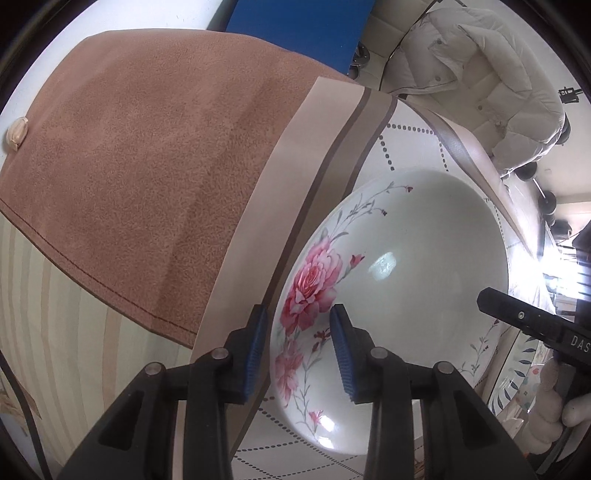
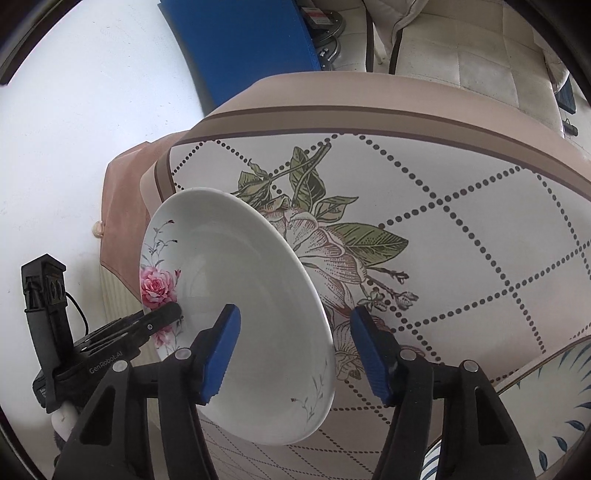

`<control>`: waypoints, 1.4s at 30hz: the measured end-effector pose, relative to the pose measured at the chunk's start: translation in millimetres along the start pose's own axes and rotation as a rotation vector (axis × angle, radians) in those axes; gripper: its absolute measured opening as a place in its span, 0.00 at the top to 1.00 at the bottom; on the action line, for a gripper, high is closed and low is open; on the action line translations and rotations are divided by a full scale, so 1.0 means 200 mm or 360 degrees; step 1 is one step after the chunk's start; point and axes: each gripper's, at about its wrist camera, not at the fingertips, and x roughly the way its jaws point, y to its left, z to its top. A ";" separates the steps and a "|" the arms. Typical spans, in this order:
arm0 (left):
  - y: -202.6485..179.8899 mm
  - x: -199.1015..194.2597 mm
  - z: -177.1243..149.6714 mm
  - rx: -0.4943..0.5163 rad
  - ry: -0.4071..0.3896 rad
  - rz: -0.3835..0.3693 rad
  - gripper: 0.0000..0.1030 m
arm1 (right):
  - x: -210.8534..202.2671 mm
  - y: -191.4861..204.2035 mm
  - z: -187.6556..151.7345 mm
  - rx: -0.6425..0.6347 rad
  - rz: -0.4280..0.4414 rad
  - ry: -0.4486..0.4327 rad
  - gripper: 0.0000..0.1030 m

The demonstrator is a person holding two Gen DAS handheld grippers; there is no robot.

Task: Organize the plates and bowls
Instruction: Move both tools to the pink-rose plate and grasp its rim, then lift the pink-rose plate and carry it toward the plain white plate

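Plate (image 1: 406, 277) sits on the tablecloth (image 2: 480, 221), white and glossy, round and shallow-dished, with a pink rose and thin grey sprigs printed on one side.

Left claw (image 1: 299, 332) comes in over the rose side. Its jaws are parted and straddle the rim, one ribbed blue pad outside the plate and one over the petals, with neither pressing on it.

Right claw (image 2: 295, 332) is at the opposite side. Its jaws stand wider, one pad above the plate's bowl and the other out over the cloth. The rim runs between them untouched, so nothing is gripped.

Just beside the plate on the right claw's side, a second dish (image 2: 554, 406) with blue leaf sprigs pokes in. A hand (image 1: 550, 406) is wrapped around the right claw's handle near it.

Under the plate the tablecloth looks smooth and shiny, with a dotted diamond lattice, a big printed bloom with green leaves and brown-striped borders.

Beyond the rose side lies a brown cloth (image 1: 147, 166), matte and suede-like, stitched along its hem. A small pale clove-shaped lump (image 1: 16, 133) sits past it.

Farther behind the plate are a flat blue board (image 1: 295, 29), a puffy white jacket (image 1: 480, 74) and a cream quilted cushion (image 2: 461, 44).
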 end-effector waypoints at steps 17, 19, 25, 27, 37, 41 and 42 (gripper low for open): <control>0.03 -0.07 -0.06 0.0001 -0.0096 0.0091 0.85 | 0.02 0.02 -0.02 -0.0056 -0.0155 0.0016 0.85; 0.02 -0.07 -0.07 0.0007 -0.0097 0.0096 0.85 | 0.00 0.04 -0.04 -0.0077 -0.0169 0.0012 0.85; -0.02 -0.08 -0.12 0.0032 -0.0088 0.0099 0.85 | -0.02 0.03 -0.06 -0.0052 -0.0160 0.0004 0.85; -0.04 -0.09 -0.12 0.0048 -0.0089 0.0105 0.85 | -0.02 0.02 -0.05 -0.0033 -0.0144 0.0000 0.85; -0.10 -0.05 -0.21 0.0124 -0.0049 0.0111 0.85 | 0.04 -0.04 -0.04 0.0039 -0.0142 0.0059 0.85; -0.07 -0.03 -0.20 0.0131 0.0007 0.0025 0.85 | 0.07 -0.07 0.00 0.0094 -0.0087 0.0072 0.85; -0.06 -0.01 -0.20 0.0120 0.0042 -0.0009 0.85 | 0.09 -0.07 0.00 0.0114 -0.0078 0.0075 0.84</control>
